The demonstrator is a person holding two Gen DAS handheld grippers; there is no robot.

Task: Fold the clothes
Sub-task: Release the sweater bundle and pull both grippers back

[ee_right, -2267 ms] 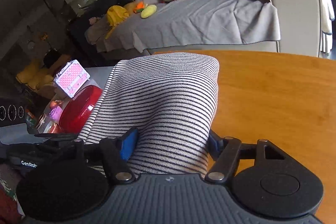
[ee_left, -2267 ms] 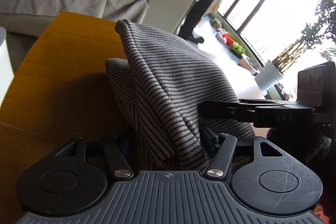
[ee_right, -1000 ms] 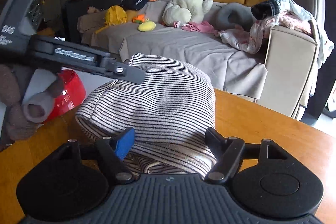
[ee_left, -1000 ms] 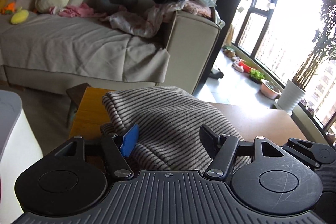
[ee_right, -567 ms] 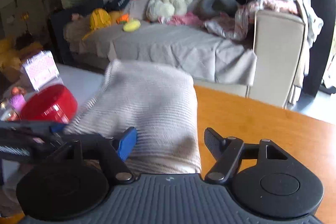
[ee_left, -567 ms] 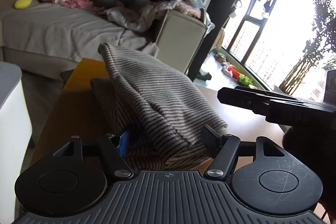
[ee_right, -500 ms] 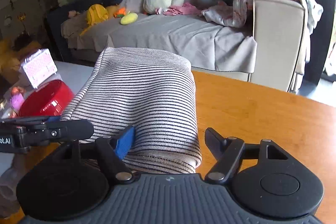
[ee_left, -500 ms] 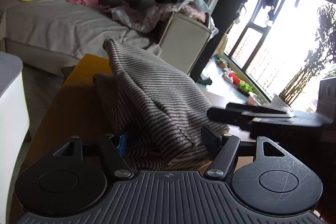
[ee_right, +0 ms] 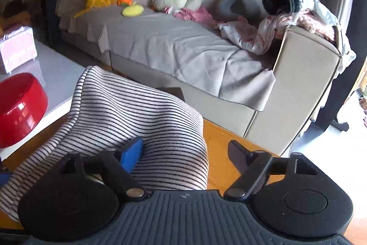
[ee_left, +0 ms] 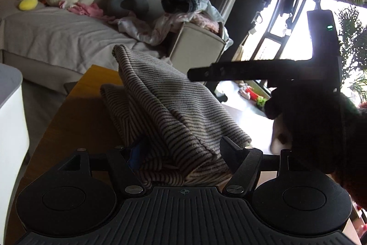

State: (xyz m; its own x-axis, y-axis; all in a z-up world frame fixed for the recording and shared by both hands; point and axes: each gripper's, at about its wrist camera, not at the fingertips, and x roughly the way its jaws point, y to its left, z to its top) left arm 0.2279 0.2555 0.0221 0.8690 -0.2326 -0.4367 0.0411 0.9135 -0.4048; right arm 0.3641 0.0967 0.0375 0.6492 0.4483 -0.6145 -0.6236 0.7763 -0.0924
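A striped grey-and-black garment [ee_left: 169, 111] lies bunched on the wooden table [ee_left: 75, 116]. My left gripper [ee_left: 181, 148] stands with its jaws wide apart and the cloth heaped between them, not pinched. In the right wrist view the same striped garment [ee_right: 137, 121] drapes over the blue left pad [ee_right: 132, 154] of my right gripper [ee_right: 183, 153], whose jaws are also wide apart; the right finger touches no cloth. The other gripper's black body [ee_left: 321, 66] hangs at the right of the left wrist view, above the cloth.
A grey sofa [ee_right: 174, 47] with plush toys and a pile of clothes [ee_right: 298, 17] stands beyond the table. A red bowl [ee_right: 18, 107] sits on a white surface at the left. A bright window with plants [ee_left: 351, 38] is at the right. The table edge [ee_right: 240, 137] is near.
Both grippers have tilted up and shifted over the cloth. The right gripper has moved higher in the left wrist view. The garment stays heaped between open jaws.
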